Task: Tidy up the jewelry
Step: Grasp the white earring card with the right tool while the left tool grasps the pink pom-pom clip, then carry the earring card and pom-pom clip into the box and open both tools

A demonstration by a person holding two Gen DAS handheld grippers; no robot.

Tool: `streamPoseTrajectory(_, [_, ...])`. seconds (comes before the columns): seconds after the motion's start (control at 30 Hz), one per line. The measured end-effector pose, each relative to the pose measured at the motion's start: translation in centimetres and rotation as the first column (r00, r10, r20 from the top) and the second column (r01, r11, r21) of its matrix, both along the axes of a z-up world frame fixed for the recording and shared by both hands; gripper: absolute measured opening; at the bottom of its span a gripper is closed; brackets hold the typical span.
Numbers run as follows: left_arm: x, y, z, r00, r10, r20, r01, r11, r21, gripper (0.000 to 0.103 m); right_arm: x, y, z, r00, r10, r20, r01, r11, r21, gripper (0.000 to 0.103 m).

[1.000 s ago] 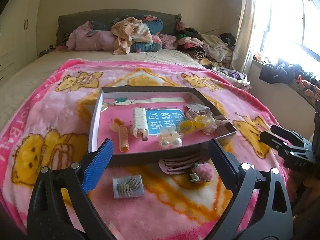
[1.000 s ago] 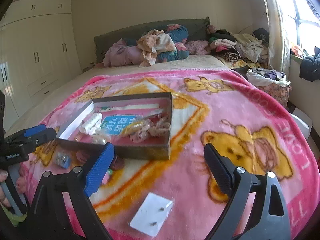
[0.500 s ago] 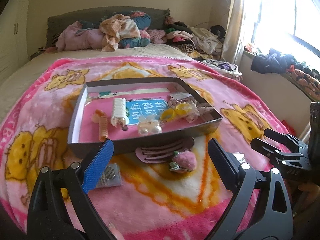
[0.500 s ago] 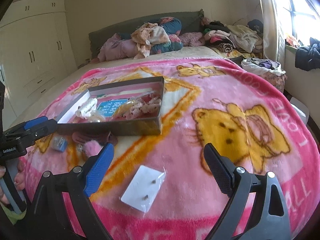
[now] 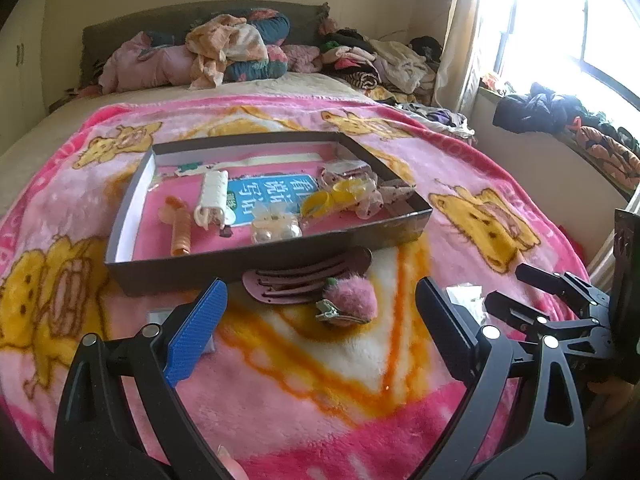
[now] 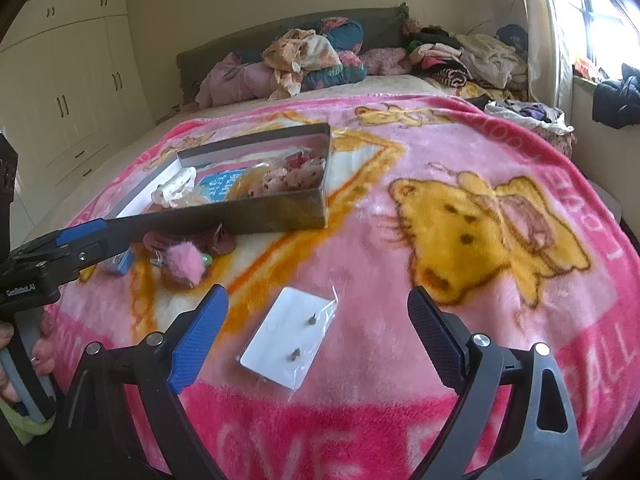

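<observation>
A dark shallow box on the pink blanket holds hair clips, rollers, pearl pieces and a blue card. In front of it lie a mauve hair claw and a fluffy pink strawberry clip. My left gripper is open and empty, just short of the strawberry clip. A small packet lies behind its left finger. My right gripper is open and empty, straddling a white earring card in a clear bag. The box and strawberry clip show to its left.
The pink bear blanket covers the bed. Clothes are piled at the headboard and by the window. White wardrobes stand at the left. The right gripper shows in the left wrist view, the left gripper in the right wrist view.
Both grippers have drawn back and swung right. The strawberry clip now sits between the left fingers' line, and the earring card lies between the right fingers. Both stay open.
</observation>
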State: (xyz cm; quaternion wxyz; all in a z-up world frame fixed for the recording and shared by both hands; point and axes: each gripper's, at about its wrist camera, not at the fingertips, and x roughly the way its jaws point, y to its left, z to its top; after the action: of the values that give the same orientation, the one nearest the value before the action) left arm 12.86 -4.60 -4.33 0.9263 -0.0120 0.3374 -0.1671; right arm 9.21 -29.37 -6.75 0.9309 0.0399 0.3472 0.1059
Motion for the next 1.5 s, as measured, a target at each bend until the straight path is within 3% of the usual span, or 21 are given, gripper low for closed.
streamPoseTrajectory(0.27, [0.1,-0.6,-1.0,0.999,-0.025,-0.022,0.025,1.0,0.011,0.086,0.1,1.0,-1.2,0.999,0.039,-0.019,-0.039,0.999,-0.024,0.088])
streamPoseTrajectory(0.6, [0.6,-1.9,-2.8,0.996,-0.051,-0.067,0.052,0.998,0.025,0.078,1.0,1.9,-3.0,0.996,0.056,-0.069,-0.06,0.996,-0.06,0.078])
streamPoseTrajectory(0.7, [1.1,-2.2,-3.5,0.994,-0.053,-0.096,0.055,0.998,0.019,0.074,1.1,2.1,-3.2,0.996,0.052,-0.069,-0.058,0.994,-0.096,0.067])
streamPoseTrajectory(0.77, [1.5,-2.3,-3.9,0.992,-0.047,-0.119,0.048,0.999,0.007,0.07,1.2,1.7,-3.3,0.997,0.041,-0.07,-0.049,0.993,-0.11,0.05])
streamPoseTrajectory(0.83, [1.9,-2.4,-4.2,0.989,-0.042,-0.139,0.041,0.999,-0.011,0.067,1.3,1.3,-3.3,0.997,0.031,-0.072,-0.039,0.994,-0.101,0.041])
streamPoseTrajectory(1.03, [2.7,-2.8,-4.6,0.987,-0.034,-0.158,0.03,0.999,-0.025,0.058,1.4,0.3,-3.1,0.998,0.025,-0.063,-0.028,0.999,-0.045,0.038])
streamPoseTrajectory(1.17, [2.9,-3.3,-4.7,0.986,-0.035,-0.163,0.031,0.999,-0.026,0.044,1.3,-0.1,-2.9,0.998,0.025,-0.052,-0.026,1.0,-0.012,0.038])
streamPoseTrajectory(1.27, [3.0,-3.4,-4.8,0.985,-0.039,-0.167,0.036,0.999,-0.024,0.023,1.3,-0.5,-2.7,0.999,0.021,-0.044,-0.02,1.0,0.017,0.038])
streamPoseTrajectory(1.5, [2.7,-3.1,-4.6,0.985,-0.052,-0.166,0.047,0.998,-0.033,0.022,0.8,-0.2,-2.3,0.999,0.034,-0.026,-0.034,0.999,0.013,0.038])
